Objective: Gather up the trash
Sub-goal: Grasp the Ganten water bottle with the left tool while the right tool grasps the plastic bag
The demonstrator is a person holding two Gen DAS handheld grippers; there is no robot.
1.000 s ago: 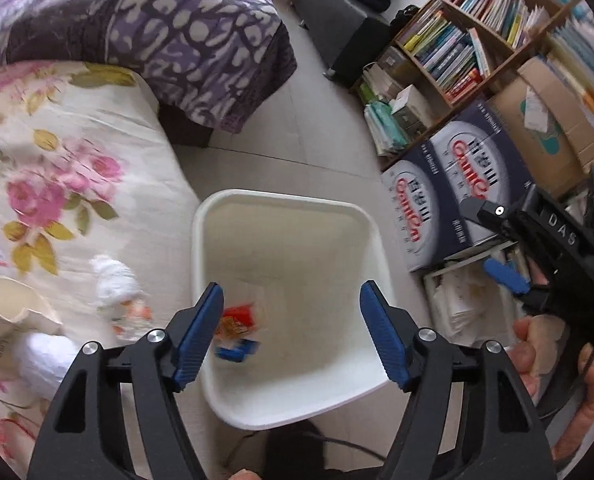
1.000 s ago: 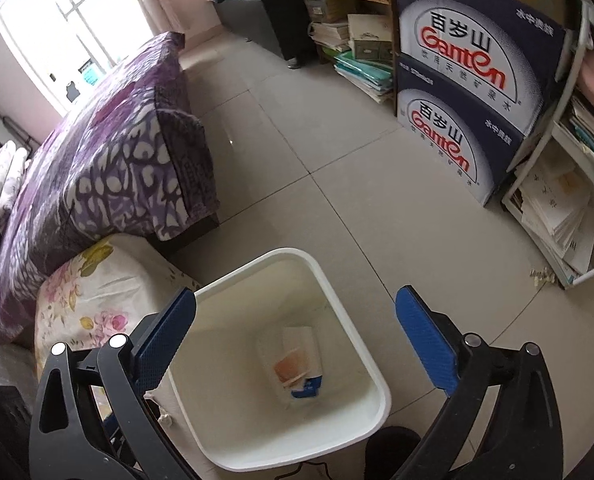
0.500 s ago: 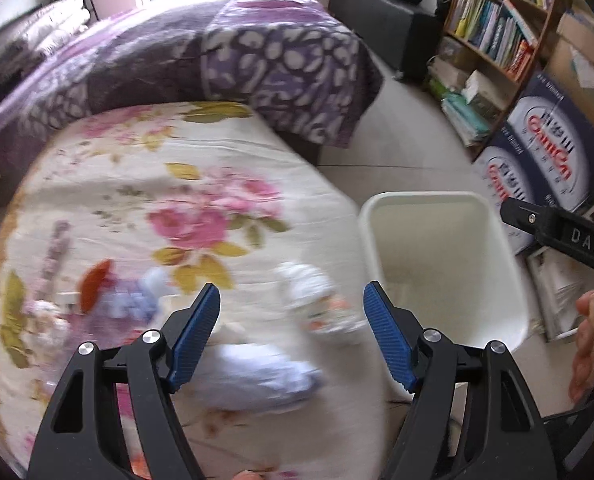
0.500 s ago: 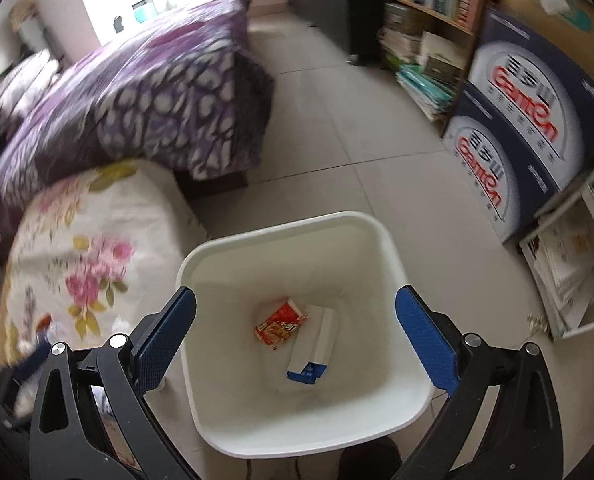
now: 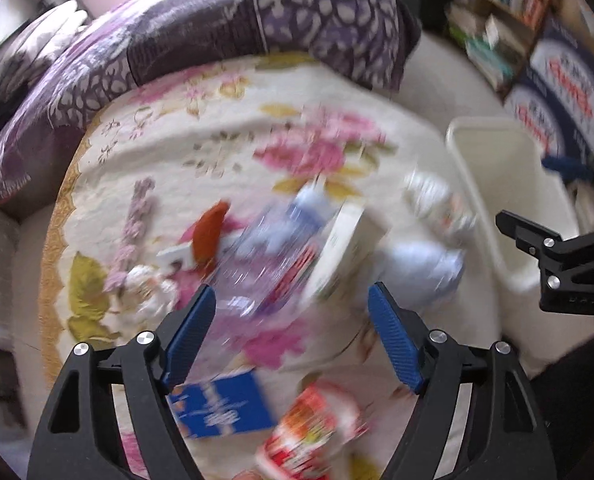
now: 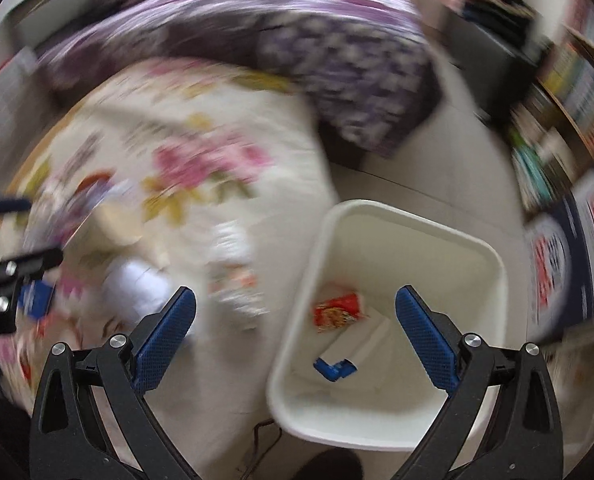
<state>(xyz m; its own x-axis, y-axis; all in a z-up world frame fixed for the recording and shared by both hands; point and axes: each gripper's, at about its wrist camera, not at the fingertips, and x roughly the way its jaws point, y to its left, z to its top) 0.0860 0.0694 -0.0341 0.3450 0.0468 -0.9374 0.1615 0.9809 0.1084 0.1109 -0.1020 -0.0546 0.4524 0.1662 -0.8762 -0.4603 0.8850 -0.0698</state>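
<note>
Both fingers open; trash (image 5: 281, 264) beyond left gripper (image 5: 291, 332) fingers.

Bin (image 6: 493, 264) stands right of the bed (image 6: 201, 128).

Everything on the floral bedspread (image 5: 201, 148) is smeared by motion, so the heap of litter (image 5: 281, 248) between the left gripper's (image 5: 291, 330) spread fingers can't be sorted piece from piece. The red-and-white packet (image 5: 313, 432) runs off the bottom edge. From the right wrist view the bookshelf (image 6: 569, 80) is a streak, and the white bin's (image 6: 329, 240) near rim hides behind the right gripper (image 6: 295, 334).
</note>
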